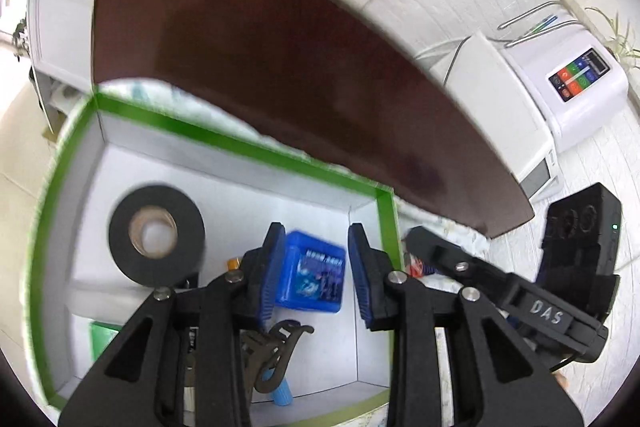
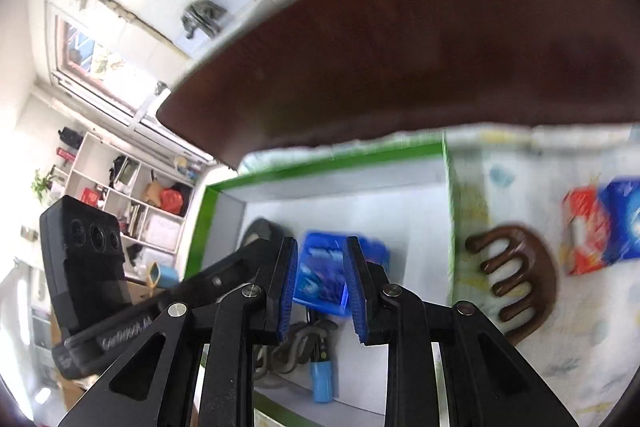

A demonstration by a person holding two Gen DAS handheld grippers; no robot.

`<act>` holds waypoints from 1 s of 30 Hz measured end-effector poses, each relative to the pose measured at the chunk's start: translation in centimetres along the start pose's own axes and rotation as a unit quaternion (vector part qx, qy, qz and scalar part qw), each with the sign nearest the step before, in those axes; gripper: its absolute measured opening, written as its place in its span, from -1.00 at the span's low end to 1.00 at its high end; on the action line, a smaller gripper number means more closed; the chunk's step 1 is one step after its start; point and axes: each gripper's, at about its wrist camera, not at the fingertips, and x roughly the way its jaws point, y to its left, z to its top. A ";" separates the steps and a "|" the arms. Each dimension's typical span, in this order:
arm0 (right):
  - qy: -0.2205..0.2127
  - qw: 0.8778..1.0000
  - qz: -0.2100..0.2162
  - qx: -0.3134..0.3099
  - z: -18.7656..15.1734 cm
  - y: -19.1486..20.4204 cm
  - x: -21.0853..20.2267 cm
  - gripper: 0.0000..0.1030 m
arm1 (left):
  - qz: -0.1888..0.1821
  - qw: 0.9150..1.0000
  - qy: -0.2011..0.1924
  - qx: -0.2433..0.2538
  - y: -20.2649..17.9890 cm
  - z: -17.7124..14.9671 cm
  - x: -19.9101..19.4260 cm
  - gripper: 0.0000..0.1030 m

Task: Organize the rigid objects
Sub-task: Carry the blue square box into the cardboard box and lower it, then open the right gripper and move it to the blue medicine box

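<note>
A: Starting at the left, what sits in the green-rimmed box (image 1: pixel 236 143)?

B: A roll of black tape (image 1: pixel 157 235) lies against its left wall. Right of that, the blue plastic case (image 1: pixel 314 273) rests on the white floor, with a metal clasp (image 1: pixel 276 351) and a small blue cap (image 1: pixel 282 395) nearer the camera.

A: And the left gripper (image 1: pixel 316 275)?

B: It hangs above the box, its blue-padded jaws spread with nothing between them; the blue case shows through the gap below.

A: Further right?

B: The right gripper (image 2: pixel 322 287) hovers over the same box, jaws likewise parted and empty. Outside the box's right wall, on the patterned cloth (image 2: pixel 520 367), lies a brown wooden comb (image 2: pixel 524 279), teeth pointing toward the box. Right of that sits a red and blue packet (image 2: pixel 600 227), apart from the comb. A dark brown board (image 2: pixel 400 47) looms behind everything.
</note>
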 end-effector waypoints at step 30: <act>-0.046 0.987 -0.108 0.111 -0.8 -23.6 -13.9 -0.01 | 0.053 0.980 0.152 0.115 -18.4 -5.9 18.3 -0.38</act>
